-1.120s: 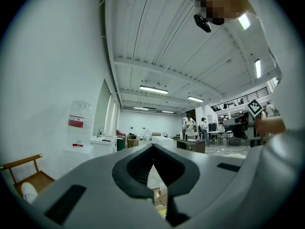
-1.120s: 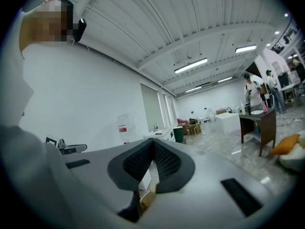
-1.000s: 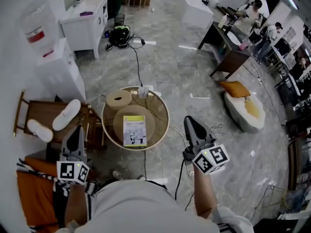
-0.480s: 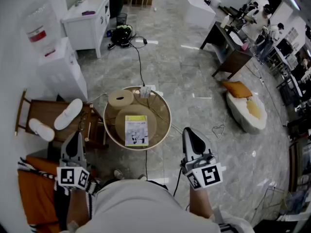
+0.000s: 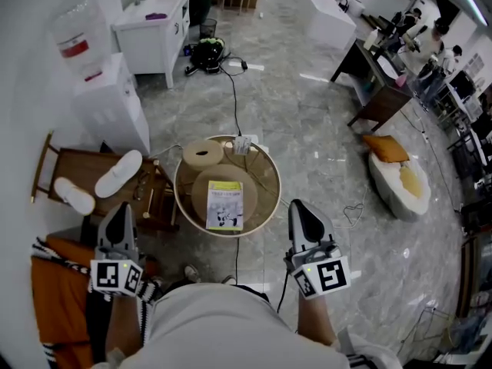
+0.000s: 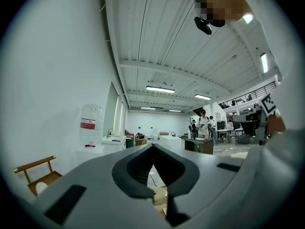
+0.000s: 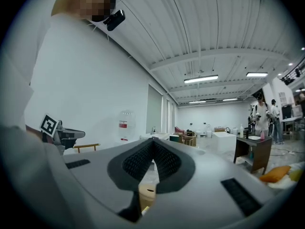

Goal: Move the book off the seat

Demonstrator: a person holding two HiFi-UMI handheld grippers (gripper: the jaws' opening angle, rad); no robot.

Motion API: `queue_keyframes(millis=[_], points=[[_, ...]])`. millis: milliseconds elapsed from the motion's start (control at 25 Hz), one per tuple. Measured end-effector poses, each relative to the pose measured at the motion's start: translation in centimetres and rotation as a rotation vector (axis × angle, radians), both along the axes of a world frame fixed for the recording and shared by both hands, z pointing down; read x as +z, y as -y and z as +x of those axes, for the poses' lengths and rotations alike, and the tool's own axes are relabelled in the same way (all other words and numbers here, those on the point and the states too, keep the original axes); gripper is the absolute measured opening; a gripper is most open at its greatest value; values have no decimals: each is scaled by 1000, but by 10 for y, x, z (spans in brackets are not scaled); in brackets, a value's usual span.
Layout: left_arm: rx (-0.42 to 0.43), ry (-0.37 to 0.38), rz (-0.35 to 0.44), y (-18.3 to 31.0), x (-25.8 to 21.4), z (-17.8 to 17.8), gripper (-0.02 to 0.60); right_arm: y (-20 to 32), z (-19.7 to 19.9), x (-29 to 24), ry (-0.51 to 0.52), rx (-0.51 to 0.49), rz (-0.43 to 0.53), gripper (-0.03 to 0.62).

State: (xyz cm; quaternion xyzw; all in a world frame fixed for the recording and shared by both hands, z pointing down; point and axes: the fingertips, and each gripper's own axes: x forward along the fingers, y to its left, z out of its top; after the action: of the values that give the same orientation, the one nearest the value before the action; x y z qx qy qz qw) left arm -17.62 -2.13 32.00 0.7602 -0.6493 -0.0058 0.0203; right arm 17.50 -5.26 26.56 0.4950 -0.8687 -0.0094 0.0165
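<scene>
A yellow-and-white book [image 5: 226,206] lies flat on the round tan seat [image 5: 204,185] inside a round wicker chair [image 5: 261,167] on the floor, straight ahead of me. My left gripper [image 5: 119,214] is held level at the lower left, well short of the chair, its jaws shut and empty. My right gripper [image 5: 297,211] is level at the lower right, beside the chair's near right rim, also shut with nothing in it. In both gripper views the jaws meet at the tip [image 6: 152,146] [image 7: 152,140], and only slivers of the chair show below them.
A round tan cushion [image 5: 203,154] sits at the chair's back. A wooden rack with white slippers [image 5: 117,174] stands to the left. A black cable [image 5: 234,106] runs across the marble floor to the chair. White cabinets [image 5: 150,31], a beanbag [image 5: 400,177] and desks with people [image 5: 400,29] lie further off.
The view has shifted so the chair and book sit slightly right and lower. Both grippers have moved a little; the right one has rolled, its marker cube now facing me more squarely.
</scene>
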Motion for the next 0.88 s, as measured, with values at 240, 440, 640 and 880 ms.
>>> queue_keyframes(millis=[240,440,640,880], points=[[-23,5,1,-8,0,-8,17,1,-11,1,15,-23,5,23],[-27,3,-9,-13,2,-9,17,1,-14,7,0,-29,-16,22],[-30,-3,-17,-17,3,-10,17,-2,-25,10,-83,-49,-21,21],[-22,-10,-18,-15,6,-11,17,-3,-33,11,-93,-60,-16,21]])
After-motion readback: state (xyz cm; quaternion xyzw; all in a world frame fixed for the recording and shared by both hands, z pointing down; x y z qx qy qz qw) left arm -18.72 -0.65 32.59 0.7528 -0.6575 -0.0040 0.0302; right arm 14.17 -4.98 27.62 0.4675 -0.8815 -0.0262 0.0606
